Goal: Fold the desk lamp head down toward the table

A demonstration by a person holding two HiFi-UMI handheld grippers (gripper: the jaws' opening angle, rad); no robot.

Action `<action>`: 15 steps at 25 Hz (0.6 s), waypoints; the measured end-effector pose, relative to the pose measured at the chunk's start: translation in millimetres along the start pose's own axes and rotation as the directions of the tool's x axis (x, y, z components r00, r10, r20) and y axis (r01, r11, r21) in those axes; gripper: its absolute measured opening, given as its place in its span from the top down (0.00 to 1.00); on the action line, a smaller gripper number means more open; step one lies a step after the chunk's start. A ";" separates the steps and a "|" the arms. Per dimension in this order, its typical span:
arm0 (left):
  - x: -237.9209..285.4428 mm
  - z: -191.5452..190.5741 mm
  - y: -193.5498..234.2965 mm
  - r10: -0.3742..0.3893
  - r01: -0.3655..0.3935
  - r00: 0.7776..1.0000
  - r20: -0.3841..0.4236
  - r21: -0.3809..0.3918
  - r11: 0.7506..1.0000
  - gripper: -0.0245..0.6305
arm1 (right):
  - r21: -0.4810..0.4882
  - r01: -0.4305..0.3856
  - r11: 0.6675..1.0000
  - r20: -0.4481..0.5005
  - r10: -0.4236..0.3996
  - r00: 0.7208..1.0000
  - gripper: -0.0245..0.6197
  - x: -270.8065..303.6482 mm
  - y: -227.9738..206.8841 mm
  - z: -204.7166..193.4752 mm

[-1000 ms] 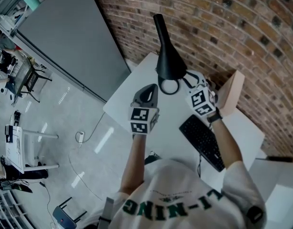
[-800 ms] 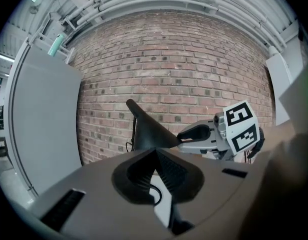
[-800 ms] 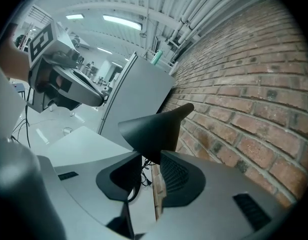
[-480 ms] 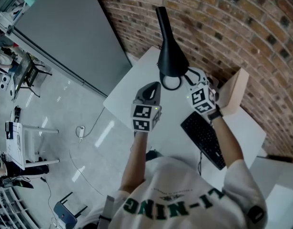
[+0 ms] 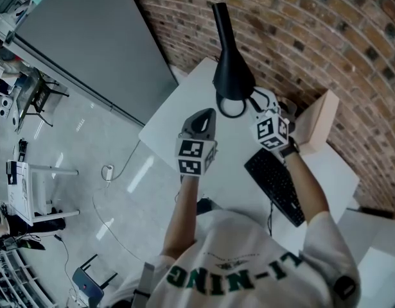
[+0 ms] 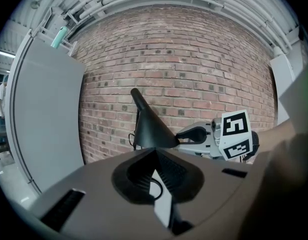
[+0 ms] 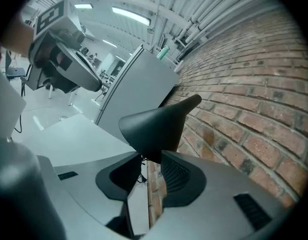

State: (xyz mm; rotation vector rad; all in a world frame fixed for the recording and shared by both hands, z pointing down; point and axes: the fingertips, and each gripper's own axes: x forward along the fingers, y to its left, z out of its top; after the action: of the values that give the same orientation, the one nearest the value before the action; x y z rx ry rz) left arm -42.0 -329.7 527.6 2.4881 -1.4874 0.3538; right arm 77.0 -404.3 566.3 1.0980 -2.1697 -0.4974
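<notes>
The black desk lamp's cone-shaped head [image 5: 231,76] hangs over the white table [image 5: 178,124] near the brick wall, with its opening facing down and toward me. My right gripper [image 5: 254,101] is at the shade's right rim. In the right gripper view the shade [image 7: 154,129] reaches down between the tips of my right gripper [image 7: 151,159], whose jaws stand apart with a clear gap. My left gripper [image 5: 203,117] hovers just in front of the shade, shut and empty. In the left gripper view the left gripper's tips [image 6: 155,151] meet below the shade [image 6: 151,131].
A black keyboard [image 5: 274,185] lies on the table at the right. A cardboard box [image 5: 316,124] stands by the brick wall [image 5: 313,37]. A grey panel [image 5: 88,43] stands to the left, and the table's front-left edge drops to the floor.
Both grippers have dipped a little. The right gripper stays at the shade's rim and the left one just in front of it. The lamp head has barely shifted.
</notes>
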 end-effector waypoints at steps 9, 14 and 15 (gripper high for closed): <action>-0.1 -8.4 4.9 0.006 -0.006 1.000 -0.014 -0.014 1.000 0.97 | -0.025 0.017 1.000 -0.019 -0.017 1.000 0.78 14.7 3.5 -10.6; -1.9 -9.4 7.3 0.009 -0.009 1.000 -0.020 -0.020 1.000 0.97 | -0.026 0.029 0.999 -0.013 -0.030 0.999 0.78 19.5 3.0 -13.1; -2.9 -9.4 8.2 0.012 -0.012 1.000 -0.021 -0.019 1.000 0.97 | -0.023 0.029 0.999 -0.010 -0.029 1.000 0.78 19.2 3.0 -12.8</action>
State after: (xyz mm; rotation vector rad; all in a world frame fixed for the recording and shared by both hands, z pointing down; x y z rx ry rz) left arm -51.5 -328.2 536.1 2.4544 -1.4913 0.3647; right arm 75.7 -418.7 584.4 1.1182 -2.1365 -0.5271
